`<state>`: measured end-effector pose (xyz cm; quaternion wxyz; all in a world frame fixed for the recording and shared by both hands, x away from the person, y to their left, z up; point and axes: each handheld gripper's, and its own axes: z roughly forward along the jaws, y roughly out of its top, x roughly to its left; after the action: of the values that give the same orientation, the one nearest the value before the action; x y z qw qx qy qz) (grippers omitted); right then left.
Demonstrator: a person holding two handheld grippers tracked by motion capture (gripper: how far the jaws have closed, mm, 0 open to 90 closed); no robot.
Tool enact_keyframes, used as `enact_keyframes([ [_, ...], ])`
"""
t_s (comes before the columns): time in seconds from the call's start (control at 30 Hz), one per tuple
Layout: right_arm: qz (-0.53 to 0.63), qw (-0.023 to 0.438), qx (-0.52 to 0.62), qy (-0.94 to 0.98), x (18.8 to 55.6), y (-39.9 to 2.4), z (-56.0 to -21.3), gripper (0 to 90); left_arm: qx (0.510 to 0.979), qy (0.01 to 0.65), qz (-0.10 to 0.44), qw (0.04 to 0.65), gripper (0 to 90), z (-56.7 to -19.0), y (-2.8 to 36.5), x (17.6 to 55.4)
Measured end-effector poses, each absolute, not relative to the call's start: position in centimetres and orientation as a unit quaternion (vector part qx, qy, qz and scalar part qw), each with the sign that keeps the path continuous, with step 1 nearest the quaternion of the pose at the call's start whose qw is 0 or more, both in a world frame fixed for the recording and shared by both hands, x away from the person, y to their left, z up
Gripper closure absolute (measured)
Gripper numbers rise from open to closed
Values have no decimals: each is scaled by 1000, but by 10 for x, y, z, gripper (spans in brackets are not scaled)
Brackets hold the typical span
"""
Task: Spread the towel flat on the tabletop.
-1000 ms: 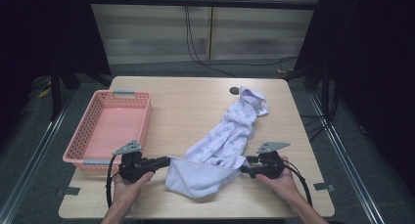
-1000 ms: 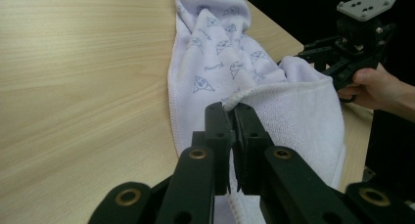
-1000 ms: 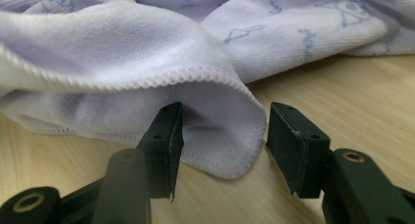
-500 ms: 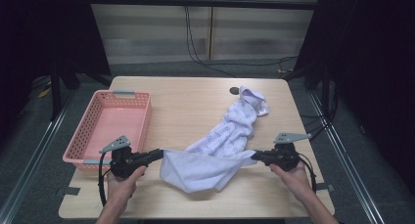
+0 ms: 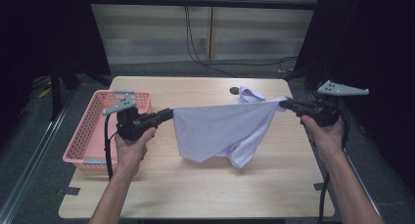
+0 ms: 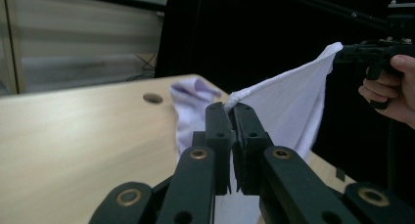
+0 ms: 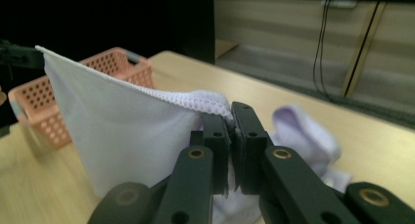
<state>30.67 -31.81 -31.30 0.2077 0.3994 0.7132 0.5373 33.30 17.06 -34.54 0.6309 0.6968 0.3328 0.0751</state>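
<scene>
A pale lavender cloth [image 5: 220, 131] hangs stretched between my two grippers above the wooden table [image 5: 195, 190]. My left gripper [image 5: 170, 114] is shut on its left top corner, and in the left gripper view the jaws [image 6: 234, 106] pinch the hem of the cloth [image 6: 288, 101]. My right gripper [image 5: 284, 104] is shut on the right top corner; in the right gripper view the ribbed edge of the cloth [image 7: 127, 136] runs into the closed jaws [image 7: 231, 109]. A far end of the cloth [image 5: 249, 94] trails toward the table's back right.
A pink perforated basket [image 5: 93, 131] stands at the table's left edge, just behind my left hand; its rim [image 7: 29, 99] shows in the right gripper view. A small dark hole [image 5: 234, 91] marks the tabletop near the far edge. Dark curtains flank the table.
Both grippers have risen and drawn apart. The cloth, bunched on the table a second ago, now hangs off it as a taut sheet between them.
</scene>
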Motion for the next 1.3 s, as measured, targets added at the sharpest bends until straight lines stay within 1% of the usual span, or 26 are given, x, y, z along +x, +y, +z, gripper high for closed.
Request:
enact_keyframes([
  [0.17, 544, 239, 388, 704, 315, -322, -275, 861, 690, 321, 98, 641, 866, -313, 164, 343],
  [0.37, 562, 275, 373, 685, 324, -327, -221, 860, 681, 298, 137, 655, 867, -260, 159, 352],
  [0.43, 570, 293, 364, 676, 322, -328, -197, 860, 679, 283, 152, 660, 867, -240, 159, 350],
  [0.5, 576, 309, 358, 667, 318, -328, -180, 861, 671, 273, 162, 670, 867, -225, 159, 344],
  [0.57, 585, 317, 349, 660, 312, -330, -169, 861, 671, 264, 171, 671, 868, -218, 158, 337],
  [0.6, 584, 318, 348, 660, 310, -330, -168, 861, 676, 258, 172, 668, 868, -220, 159, 333],
  [0.63, 584, 313, 348, 664, 307, -331, -172, 861, 680, 258, 172, 664, 868, -224, 160, 330],
  [0.7, 573, 298, 353, 677, 302, -331, -190, 861, 685, 263, 156, 661, 868, -241, 162, 326],
  [0.8, 551, 264, 356, 707, 289, -328, -235, 862, 702, 279, 138, 640, 868, -276, 168, 319],
  [0.9, 541, 225, 360, 726, 271, -326, -277, 861, 712, 298, 104, 627, 868, -316, 175, 306],
  [0.93, 541, 212, 360, 730, 264, -325, -290, 861, 719, 294, 92, 623, 868, -333, 179, 295],
  [0.97, 544, 192, 366, 730, 252, -325, -310, 861, 721, 297, 89, 619, 868, -340, 180, 289],
  [1.07, 533, 161, 368, 745, 227, -320, -345, 861, 735, 298, 73, 604, 867, -366, 189, 262],
  [1.1, 529, 155, 368, 749, 220, -319, -353, 861, 738, 301, 66, 601, 868, -375, 193, 253],
  [1.17, 530, 126, 365, 755, 203, -315, -374, 861, 742, 311, 47, 591, 868, -395, 200, 235],
  [1.3, 494, 85, 354, 789, 167, -303, -407, 860, 763, 314, 17, 564, 866, -424, 210, 202],
])
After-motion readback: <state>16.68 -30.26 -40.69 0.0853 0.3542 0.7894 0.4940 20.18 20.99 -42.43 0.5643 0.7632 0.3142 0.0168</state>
